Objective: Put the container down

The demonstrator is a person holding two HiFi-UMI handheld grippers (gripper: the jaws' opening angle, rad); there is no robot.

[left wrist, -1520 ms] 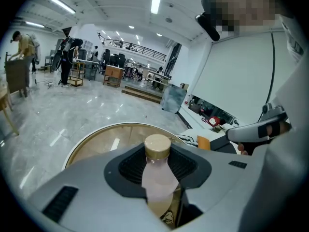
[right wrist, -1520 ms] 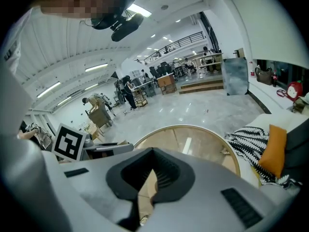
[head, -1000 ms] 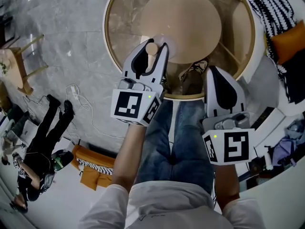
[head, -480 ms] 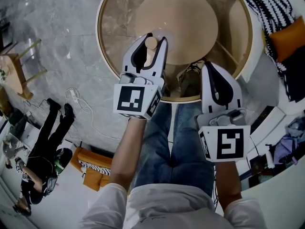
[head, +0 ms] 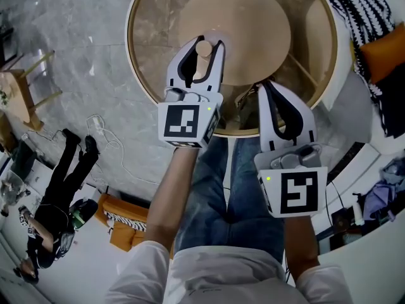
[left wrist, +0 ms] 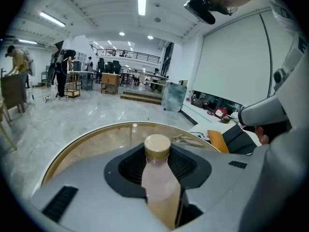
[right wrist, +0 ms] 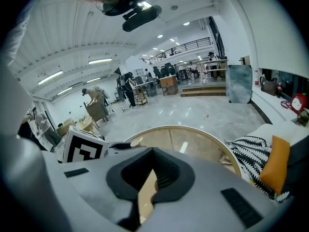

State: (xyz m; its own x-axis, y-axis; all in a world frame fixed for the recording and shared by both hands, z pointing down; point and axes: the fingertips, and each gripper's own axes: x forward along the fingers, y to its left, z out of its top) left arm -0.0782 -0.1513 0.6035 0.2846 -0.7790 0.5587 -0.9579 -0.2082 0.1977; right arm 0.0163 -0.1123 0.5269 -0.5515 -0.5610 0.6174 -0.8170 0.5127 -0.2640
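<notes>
Pale pink bottle, tan cap, clamped in left gripper over near edge of round glass table; right gripper closed, empty; grey marble floor.

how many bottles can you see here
1: the bottle is clamped in the left tool, over the round table. The right tool is shut on nothing. No others visible.

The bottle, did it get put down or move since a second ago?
Not let go. The left gripper carried the bottle slightly farther over the round table; the right gripper drifted left, toward it. Left stays shut on the bottle, right stays shut and empty.
</notes>
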